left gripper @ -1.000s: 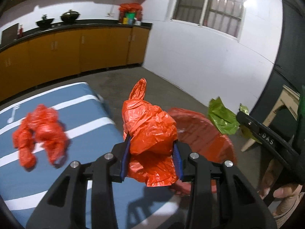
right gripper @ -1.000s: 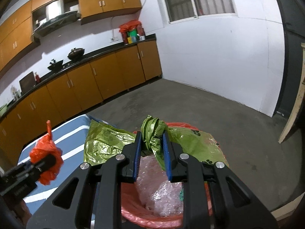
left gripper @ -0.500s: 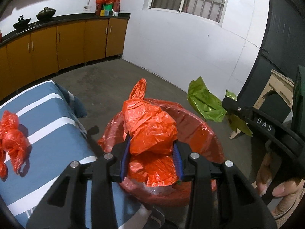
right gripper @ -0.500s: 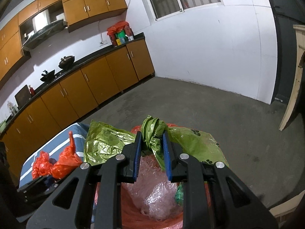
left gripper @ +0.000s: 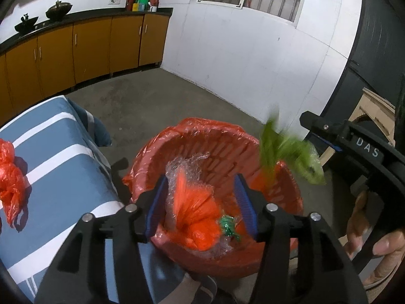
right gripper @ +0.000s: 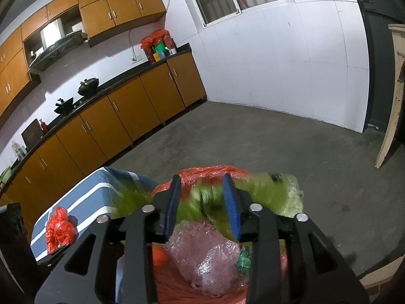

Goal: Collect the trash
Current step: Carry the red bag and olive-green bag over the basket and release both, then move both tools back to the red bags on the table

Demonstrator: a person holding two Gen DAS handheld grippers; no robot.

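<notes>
One "DAS" on right gripper (left gripper: 319,136)

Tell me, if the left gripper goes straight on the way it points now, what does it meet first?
Probably the orange bag, which lies loose between the opening jaws of the left gripper, inside the red basket. Bubble wrap sits right behind it. Depth is hard to judge here.

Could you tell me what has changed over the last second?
Both grippers' jaws are opening. The left gripper released its orange bag into the red bin; the right gripper let go of the green bag, now blurred, falling. Another orange bag stays on the striped table.
</notes>
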